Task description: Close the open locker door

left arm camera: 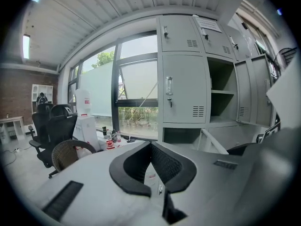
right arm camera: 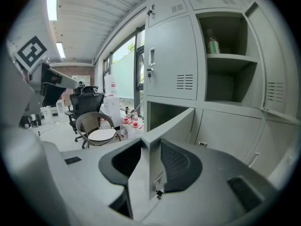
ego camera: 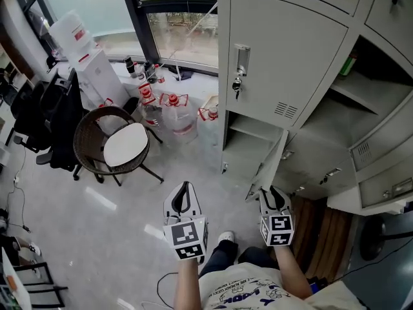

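The grey lockers point(ego camera: 284, 63) stand ahead on the right. A lower locker door point(ego camera: 270, 163) hangs open, swung out towards me. My right gripper point(ego camera: 274, 194) sits at the door's free edge. In the right gripper view the door's edge point(right arm camera: 151, 168) stands upright between the jaws of that gripper point(right arm camera: 150, 147), and the pads do not visibly press on it. My left gripper point(ego camera: 185, 187) hovers over the floor left of the door, apart from it. Its tips meet in the left gripper view point(left arm camera: 151, 146), with nothing between them. That view shows the open door point(left arm camera: 211, 142) off to the right.
A wicker chair with a white seat point(ego camera: 116, 144) stands on the floor at left, with large water bottles point(ego camera: 175, 112) beyond it by the window. A water dispenser point(ego camera: 90, 60) and a black office chair point(ego camera: 45, 121) are further left. An upper locker compartment point(ego camera: 361, 89) is open at right.
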Available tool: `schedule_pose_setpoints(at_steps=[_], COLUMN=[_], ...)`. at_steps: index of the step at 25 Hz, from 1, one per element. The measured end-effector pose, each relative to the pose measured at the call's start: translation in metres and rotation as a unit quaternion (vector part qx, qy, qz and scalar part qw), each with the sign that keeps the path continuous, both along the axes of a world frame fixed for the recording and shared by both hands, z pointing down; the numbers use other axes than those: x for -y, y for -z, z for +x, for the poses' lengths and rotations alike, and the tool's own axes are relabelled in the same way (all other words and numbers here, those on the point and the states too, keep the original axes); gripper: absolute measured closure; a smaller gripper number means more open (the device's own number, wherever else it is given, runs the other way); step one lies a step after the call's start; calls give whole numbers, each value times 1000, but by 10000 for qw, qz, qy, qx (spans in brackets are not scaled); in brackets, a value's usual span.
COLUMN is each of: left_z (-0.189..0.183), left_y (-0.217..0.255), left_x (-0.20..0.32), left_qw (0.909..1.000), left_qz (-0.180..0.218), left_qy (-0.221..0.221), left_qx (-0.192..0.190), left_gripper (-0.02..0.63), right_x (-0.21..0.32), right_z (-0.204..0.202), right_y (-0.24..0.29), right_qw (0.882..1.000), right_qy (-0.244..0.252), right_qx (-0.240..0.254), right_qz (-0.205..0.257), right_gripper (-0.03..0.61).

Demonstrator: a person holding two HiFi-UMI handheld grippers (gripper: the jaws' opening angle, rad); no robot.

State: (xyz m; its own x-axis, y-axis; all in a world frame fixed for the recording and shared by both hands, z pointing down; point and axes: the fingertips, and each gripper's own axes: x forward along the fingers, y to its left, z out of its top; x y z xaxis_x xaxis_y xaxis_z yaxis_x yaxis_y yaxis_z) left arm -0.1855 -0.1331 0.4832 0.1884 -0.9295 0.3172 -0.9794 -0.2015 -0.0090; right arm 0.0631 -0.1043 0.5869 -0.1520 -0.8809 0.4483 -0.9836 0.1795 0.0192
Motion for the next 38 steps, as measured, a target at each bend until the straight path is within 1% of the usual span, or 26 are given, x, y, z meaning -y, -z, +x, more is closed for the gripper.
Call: schedule_pose_setpoints(at_steps=[6,10,13,17,22,30,36,38], left_z=[-33,-50,-59,-65,-71,-77,-79,-81], left_y=[-1,0,-2,0,2,0,-3,-5], left_x=[-8,-10,-12,-9,1,27,49,56], left_qw=[9995,9989,9984,9977,9965,9935,9918,9910], left_qz=[7,36,-15,-81,-43,-99,-112,-129], left_qy=[309,470,570,680,830,1131,1274,1329], left_qx=[-8,13,0,-14,7,31,40,42], left_gripper=[609,609,609,609,609,609,609,609], right_x=[11,19,27,39,58,95,126,136], right_z=[-16,-28,-38,-49,-62,-84,-96,-95], right_y=[0,0,0,0,-1,-1,-1,-2], right_qw=[10000,9999,9997,9995,9991,9966,9961,9966], right_qy=[13,145,256,308,414,825,871,819], right_qx=[18,18,3,-34,-30,39,9,2], right_qz=[7,-17,-32,-45,-5,3,122,121], right_gripper=[446,448,454,462,465,469,477,485])
